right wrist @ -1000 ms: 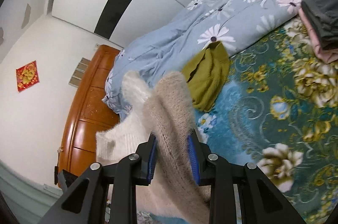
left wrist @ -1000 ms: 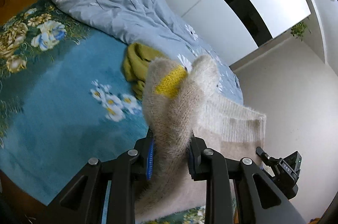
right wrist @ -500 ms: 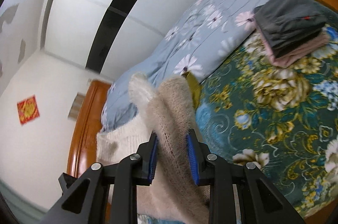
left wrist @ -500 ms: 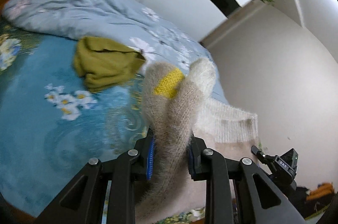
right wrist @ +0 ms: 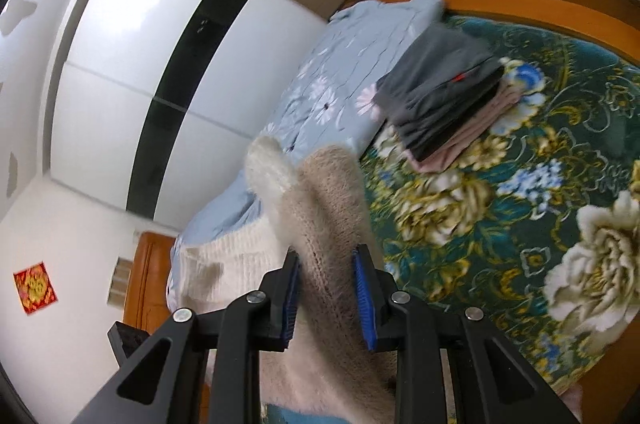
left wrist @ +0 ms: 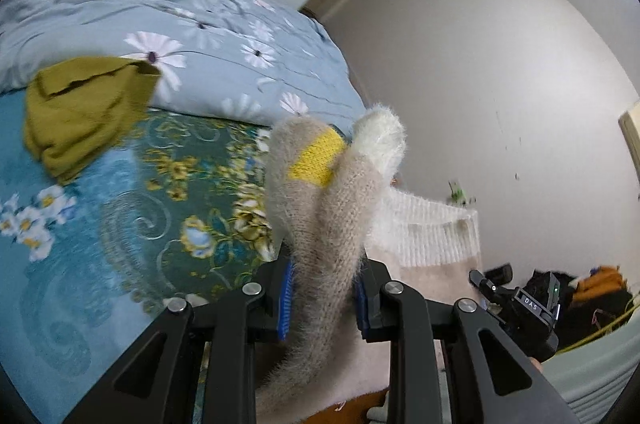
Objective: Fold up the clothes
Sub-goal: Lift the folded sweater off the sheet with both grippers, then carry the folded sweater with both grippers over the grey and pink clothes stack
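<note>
- We see our left gripper [left wrist: 322, 298] pinching a bunched fold of the fuzzy beige knitted sweater [left wrist: 320, 224], which has a yellow patch and a white ribbed edge; the knit rises from the blue pads toward 12 o'clock and blocks the middle of the left wrist view.
- Our right gripper [right wrist: 326, 298] is likewise clamped on that sweater [right wrist: 320, 224], whose folded bulk hides part of the bed at 12 o'clock.
- The rest of the sweater hangs between the two tools, above the near edge of the bed.
- At 10 o'clock in the left view a crumpled olive-green garment [left wrist: 80, 111] lies on the teal flower-patterned bedspread [left wrist: 120, 216], touching the pale blue daisy-print quilt [left wrist: 180, 23].
- At 1 o'clock in the right view a folded stack of dark grey and pink clothes [right wrist: 444, 103] sits on the bedspread, beside the quilt.
- A white wardrobe with a black stripe [right wrist: 132, 71] stands at 10 o'clock behind the bed.
</note>
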Demonstrator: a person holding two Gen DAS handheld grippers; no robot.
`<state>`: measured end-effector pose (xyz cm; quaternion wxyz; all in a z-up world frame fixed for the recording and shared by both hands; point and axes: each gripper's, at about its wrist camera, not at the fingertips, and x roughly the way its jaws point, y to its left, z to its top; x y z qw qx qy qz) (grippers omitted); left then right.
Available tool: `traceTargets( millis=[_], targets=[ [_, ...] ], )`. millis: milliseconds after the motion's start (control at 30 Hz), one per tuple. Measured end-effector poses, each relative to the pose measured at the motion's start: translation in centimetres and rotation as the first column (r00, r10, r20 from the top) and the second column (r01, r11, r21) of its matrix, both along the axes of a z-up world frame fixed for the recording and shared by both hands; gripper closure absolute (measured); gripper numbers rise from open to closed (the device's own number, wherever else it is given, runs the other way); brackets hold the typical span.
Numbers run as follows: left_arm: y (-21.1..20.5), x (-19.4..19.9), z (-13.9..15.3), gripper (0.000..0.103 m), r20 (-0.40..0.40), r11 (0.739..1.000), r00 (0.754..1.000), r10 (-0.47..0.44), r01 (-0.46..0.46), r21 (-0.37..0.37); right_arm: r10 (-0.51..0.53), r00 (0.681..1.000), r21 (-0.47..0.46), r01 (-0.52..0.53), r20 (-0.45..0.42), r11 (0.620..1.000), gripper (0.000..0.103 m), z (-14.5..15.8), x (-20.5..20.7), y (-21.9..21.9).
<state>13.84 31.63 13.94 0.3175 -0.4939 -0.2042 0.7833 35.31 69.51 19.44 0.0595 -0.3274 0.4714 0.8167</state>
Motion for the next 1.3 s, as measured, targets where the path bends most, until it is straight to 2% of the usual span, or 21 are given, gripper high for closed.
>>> traceTargets(
  millis=[133,233,433,533,567,667,767,933,1033,1100,1167,1300],
  targets=[
    [5.1,-0.9,-0.5,0.077,-0.002,1.0,1.0,0.004,-0.004,-0.022,0.006,1.0,-0.027,-0.006,0.004,1.0,0.076,-1.3,-1.1,5.6],
    [9.1,-1.9,-1.4,0.077,0.0,0.998,0.999,0.047,-0.047,-0.039,0.039,0.999,-0.043,-0.039,0.014,0.998,0.076,-2.3,-3.0,9.9],
    [17.0,-4.4,-2.8,0.077,0.061,0.982,0.984,0.169,-0.163,-0.091,0.159,0.986,-0.075,-0.155,0.041,0.985,0.08,-4.0,-10.2,19.8],
    [20.8,-6.2,-2.7,0.077,0.058,0.976,0.978,0.201,-0.194,-0.1,0.219,0.974,-0.091,-0.214,0.048,0.973,0.089,-4.6,-13.7,24.1],
    [22.1,-7.0,-3.0,0.078,0.064,0.975,0.977,0.204,-0.196,-0.108,0.241,0.97,-0.098,-0.236,0.045,0.967,0.089,-4.8,-15.0,25.5],
    [25.5,-9.1,-4.6,0.08,0.092,0.968,0.975,0.203,-0.185,-0.171,0.278,0.957,-0.09,-0.271,0.084,0.958,0.089,-6.3,-18.1,28.2],
    [27.0,-10.7,-8.5,0.081,0.115,0.935,0.965,0.235,-0.192,-0.3,0.288,0.949,-0.119,-0.273,0.126,0.955,0.089,-9.0,-19.0,29.9],
    [21.6,-12.4,-12.8,0.081,0.168,0.876,0.9,0.403,-0.326,-0.357,0.335,0.913,-0.142,-0.309,0.234,0.94,0.086,-14.0,-17.9,30.3],
    [18.3,-12.4,-14.6,0.081,0.192,0.843,0.861,0.471,-0.374,-0.387,0.378,0.869,-0.166,-0.342,0.318,0.925,0.086,-17.7,-17.0,28.9],
    [16.2,-12.0,-16.3,0.081,0.224,0.82,0.823,0.522,-0.412,-0.397,0.406,0.838,-0.164,-0.372,0.363,0.914,0.08,-19.7,-17.2,27.5],
    [13.7,-10.9,-18.2,0.081,0.267,0.79,0.765,0.586,-0.466,-0.399,0.436,0.807,-0.159,-0.407,0.398,0.899,0.064,-21.5,-17.8,25.9],
    [8.5,-8.2,-22.1,0.081,0.352,0.71,0.618,0.703,-0.574,-0.408,0.495,0.758,-0.158,-0.476,0.425,0.865,0.054,-24.3,-19.8,21.7]
  ],
)
